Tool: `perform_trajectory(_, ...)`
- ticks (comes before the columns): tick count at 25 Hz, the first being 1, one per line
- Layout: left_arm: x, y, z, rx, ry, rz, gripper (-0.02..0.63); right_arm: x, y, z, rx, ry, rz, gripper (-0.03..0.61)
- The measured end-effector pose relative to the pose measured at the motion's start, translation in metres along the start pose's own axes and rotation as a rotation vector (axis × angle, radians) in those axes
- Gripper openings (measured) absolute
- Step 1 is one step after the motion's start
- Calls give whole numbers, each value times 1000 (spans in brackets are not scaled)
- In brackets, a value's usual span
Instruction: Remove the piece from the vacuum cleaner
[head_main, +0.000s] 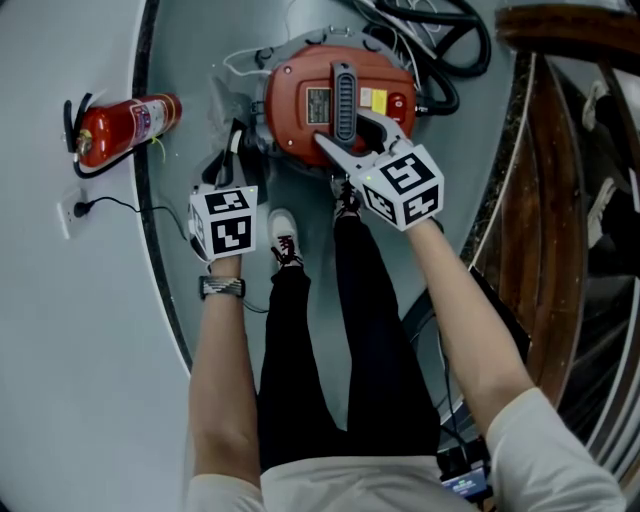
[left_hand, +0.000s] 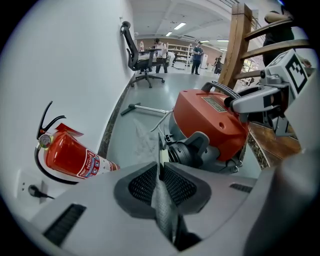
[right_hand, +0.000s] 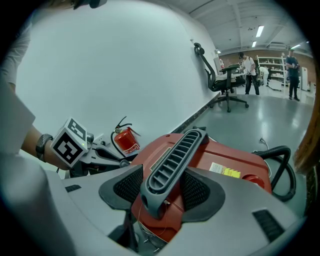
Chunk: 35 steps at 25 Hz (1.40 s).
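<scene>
The red vacuum cleaner (head_main: 300, 110) sits on the grey floor ahead of my feet. My right gripper (head_main: 342, 125) (right_hand: 165, 175) is shut on its dark ribbed carry handle (right_hand: 172, 160) (head_main: 343, 100), one pad against each side. My left gripper (head_main: 232, 150) (left_hand: 161, 167) hangs by the vacuum's left side, pointing steeply down, just short of the black round inlet port (left_hand: 187, 150). It is shut on a thin grey flat piece (left_hand: 162, 200) that stands on edge between the pads. In the head view the gripper hides that piece.
A red fire extinguisher (head_main: 125, 125) (left_hand: 70, 155) stands by the white wall on the left, near a wall socket (head_main: 75, 210). A black hose (head_main: 440, 40) coils behind the vacuum. Wooden stairs (head_main: 560, 150) rise on the right. My shoes (head_main: 285, 235) are just behind the vacuum.
</scene>
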<state>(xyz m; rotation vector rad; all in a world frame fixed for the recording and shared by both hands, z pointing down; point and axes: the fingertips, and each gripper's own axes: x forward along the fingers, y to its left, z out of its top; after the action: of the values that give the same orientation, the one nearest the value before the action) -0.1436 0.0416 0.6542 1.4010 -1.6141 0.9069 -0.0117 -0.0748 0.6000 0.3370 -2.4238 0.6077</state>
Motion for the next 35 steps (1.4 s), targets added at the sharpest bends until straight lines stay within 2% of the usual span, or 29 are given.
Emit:
perform_trajectory(11, 0, 3, -1, 6, -3, 6, 43, 0, 0, 0, -4, 2, 3, 236)
perform_trajectory(18, -1, 3, 0, 72, 0, -7, 44, 0, 0, 0, -10, 3, 4, 236)
perform_trajectory(26, -1, 3, 1, 41, -7, -39, 61, 0, 1, 0, -19, -1, -4, 236)
perform_trajectory(28, -1, 3, 6, 60, -27, -57, 80, -1, 1, -1, -22, -2, -9, 236)
perform_trajectory(32, -2, 7, 38, 41, -112, -62, 100, 1, 1, 0, -31, -4, -17, 236)
perform_trajectory(35, 7, 7, 51, 49, -90, -52, 100, 1, 1, -1, -30, -3, -16, 236)
